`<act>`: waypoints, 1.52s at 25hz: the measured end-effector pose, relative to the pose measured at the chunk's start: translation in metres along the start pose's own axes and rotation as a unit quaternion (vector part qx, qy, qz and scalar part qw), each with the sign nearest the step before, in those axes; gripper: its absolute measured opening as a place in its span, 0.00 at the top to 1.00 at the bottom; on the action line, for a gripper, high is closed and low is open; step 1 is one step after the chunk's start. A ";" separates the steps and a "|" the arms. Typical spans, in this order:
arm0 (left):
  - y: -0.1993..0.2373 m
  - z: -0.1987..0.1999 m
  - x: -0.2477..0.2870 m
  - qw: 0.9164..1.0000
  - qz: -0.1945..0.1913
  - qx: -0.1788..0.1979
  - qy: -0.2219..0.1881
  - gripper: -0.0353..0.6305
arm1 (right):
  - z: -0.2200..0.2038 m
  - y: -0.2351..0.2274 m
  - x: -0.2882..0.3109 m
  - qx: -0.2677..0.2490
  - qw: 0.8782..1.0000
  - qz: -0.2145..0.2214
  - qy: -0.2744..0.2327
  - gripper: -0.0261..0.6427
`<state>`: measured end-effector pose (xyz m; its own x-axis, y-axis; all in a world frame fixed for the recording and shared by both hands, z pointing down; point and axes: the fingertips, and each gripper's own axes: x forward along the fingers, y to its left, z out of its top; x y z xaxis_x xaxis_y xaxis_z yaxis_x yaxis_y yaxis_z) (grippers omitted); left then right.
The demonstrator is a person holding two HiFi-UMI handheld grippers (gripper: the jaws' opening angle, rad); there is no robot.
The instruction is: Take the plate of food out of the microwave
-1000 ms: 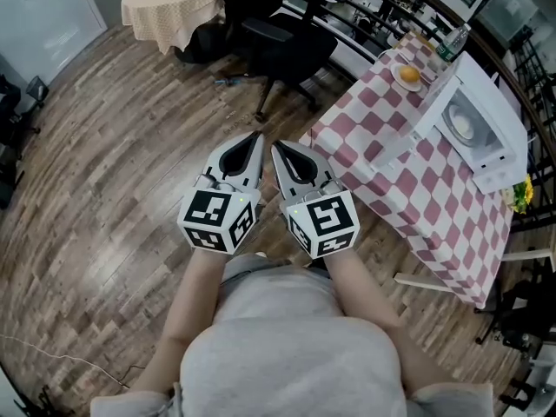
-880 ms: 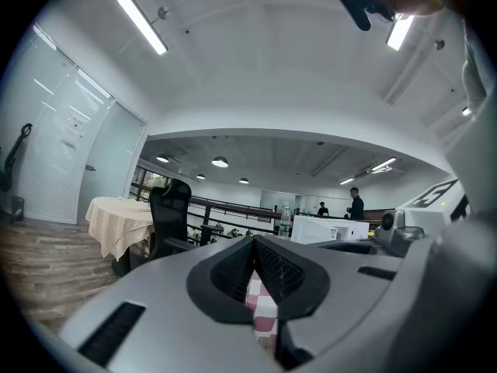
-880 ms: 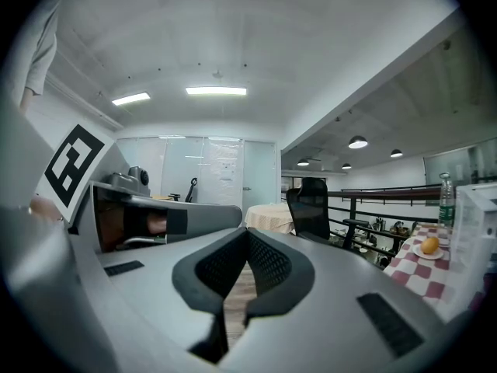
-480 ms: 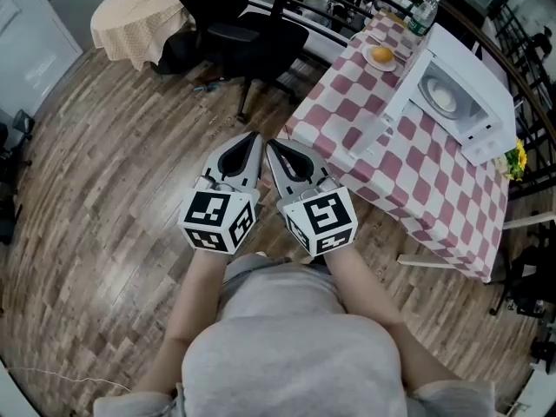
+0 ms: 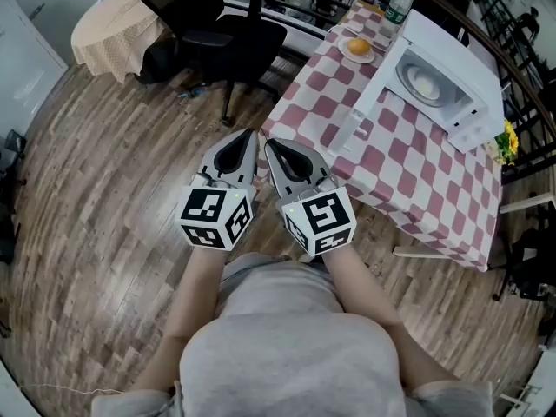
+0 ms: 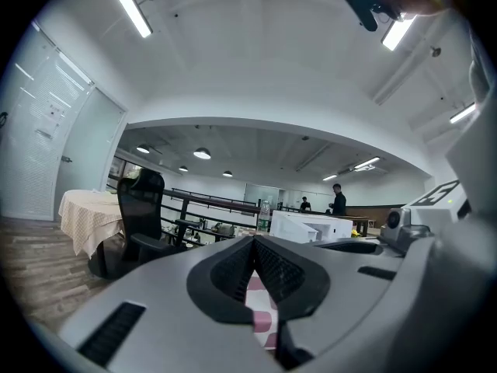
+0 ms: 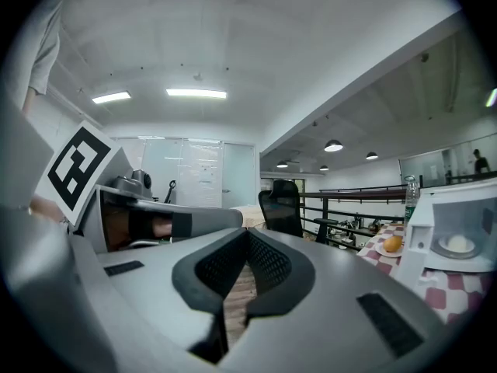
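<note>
The white microwave stands on a red-and-white checked table at the upper right, its door swung open. Inside it lies a plate of pale food, also seen in the right gripper view as the plate. My left gripper and right gripper are held side by side in front of my body over the wooden floor, well short of the table. Both are shut, with nothing between the jaws.
A small plate with an orange item and a water bottle stand on the table left of the microwave. A black office chair and a cloth-covered round table lie ahead. Yellow flowers sit by the table's right edge.
The table and microwave have shifted left and up in the head view as I turn toward them. Both grippers stay shut, together in front of my body.
</note>
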<state>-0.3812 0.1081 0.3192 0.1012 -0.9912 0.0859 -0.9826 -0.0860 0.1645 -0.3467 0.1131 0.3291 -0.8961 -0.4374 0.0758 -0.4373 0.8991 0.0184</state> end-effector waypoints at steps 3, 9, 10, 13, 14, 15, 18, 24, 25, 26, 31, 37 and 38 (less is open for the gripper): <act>-0.017 0.000 0.012 1.000 -0.011 0.005 0.003 0.94 | 0.001 -0.016 -0.008 0.005 1.000 -0.010 -0.004 0.92; -0.048 -0.001 0.034 1.000 -0.028 0.005 0.003 0.94 | 0.003 -0.044 -0.025 0.004 1.000 -0.026 -0.007 0.92; -0.053 -0.002 0.038 1.000 -0.031 0.004 0.004 0.94 | 0.002 -0.049 -0.029 0.004 1.000 -0.029 -0.006 0.92; -0.070 -0.006 0.050 0.999 -0.042 0.002 0.008 0.94 | -0.001 -0.066 -0.041 0.008 0.999 -0.043 -0.004 0.92; -0.076 -0.008 0.054 0.999 -0.047 0.001 0.010 0.94 | -0.002 -0.072 -0.045 0.010 0.999 -0.049 -0.003 0.92; -0.082 -0.009 0.058 0.999 -0.052 0.001 0.011 0.94 | -0.002 -0.078 -0.049 0.011 0.998 -0.055 -0.003 0.92; -0.099 -0.013 0.070 0.998 -0.064 -0.001 0.014 0.94 | -0.005 -0.097 -0.061 0.013 0.997 -0.071 -0.002 0.93; -0.135 -0.023 0.094 0.996 -0.089 0.000 0.025 0.94 | -0.010 -0.136 -0.086 0.024 0.994 -0.105 -0.003 0.92; -0.140 -0.025 0.099 0.995 -0.093 0.002 0.026 0.94 | -0.011 -0.142 -0.091 0.027 0.993 -0.111 -0.004 0.92; -0.146 -0.026 0.103 0.995 -0.097 0.003 0.028 0.94 | -0.012 -0.149 -0.094 0.030 0.993 -0.117 -0.005 0.92; -0.172 -0.030 0.124 0.993 -0.114 0.011 0.036 0.94 | -0.016 -0.180 -0.114 0.038 0.989 -0.142 -0.011 0.92; -0.210 -0.036 0.152 0.990 -0.130 0.020 0.042 0.94 | -0.018 -0.218 -0.142 0.026 0.986 -0.167 -0.008 0.92; -0.216 -0.038 0.156 0.990 -0.133 0.023 0.044 0.94 | -0.017 -0.224 -0.146 0.026 0.985 -0.169 -0.009 0.92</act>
<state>-0.1471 -0.0242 0.3344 0.3675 -0.9208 0.1307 -0.9255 -0.3484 0.1485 -0.1170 -0.0244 0.3314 -0.6999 -0.7120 0.0567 -0.7136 0.7005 -0.0116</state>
